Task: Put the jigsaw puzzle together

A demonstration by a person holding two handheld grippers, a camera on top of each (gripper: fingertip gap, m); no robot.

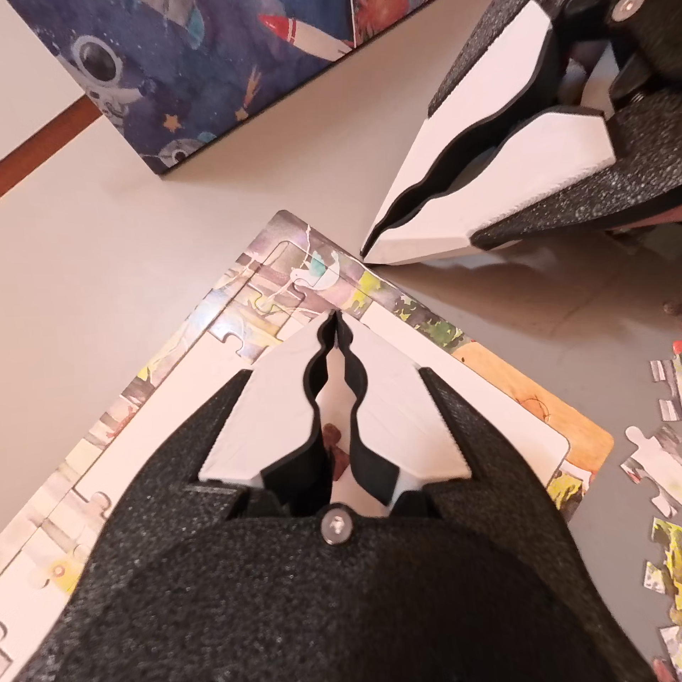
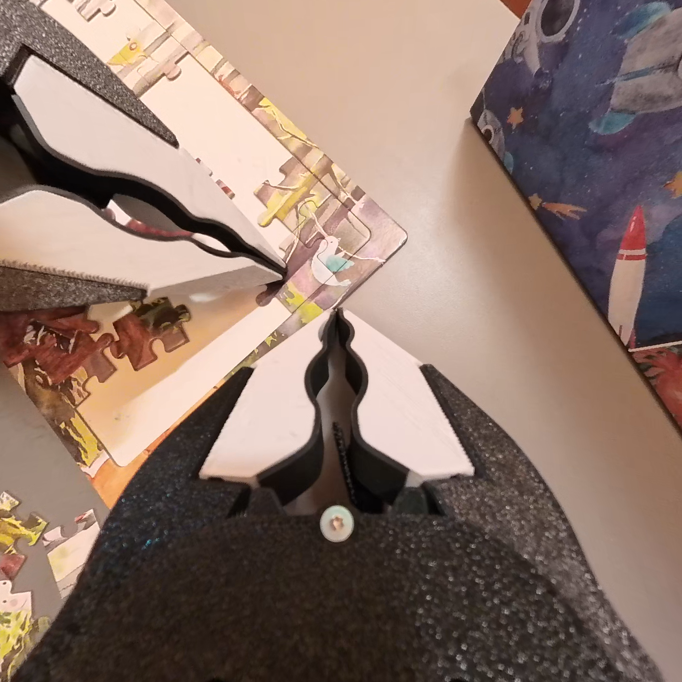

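Box (image 1: pixel 192 73) with space art stands beyond the puzzle tray (image 1: pixel 516 391); loose pieces (image 1: pixel 649 468) lie beside it. Left gripper (image 1: pixel 336 313) and right gripper (image 2: pixel 337 312) both pinched closed, empty.

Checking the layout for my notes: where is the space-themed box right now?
The space-themed box stands on the table, upper left in the left wrist view, beyond the puzzle tray's corner.

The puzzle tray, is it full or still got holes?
Not full. The puzzle tray shows bare white inside, and loose pieces lie beside it.

One puzzle tray (image 1: pixel 535 398), one space-themed box (image 1: pixel 177 85), two grippers, several loose pieces (image 1: pixel 649 468).
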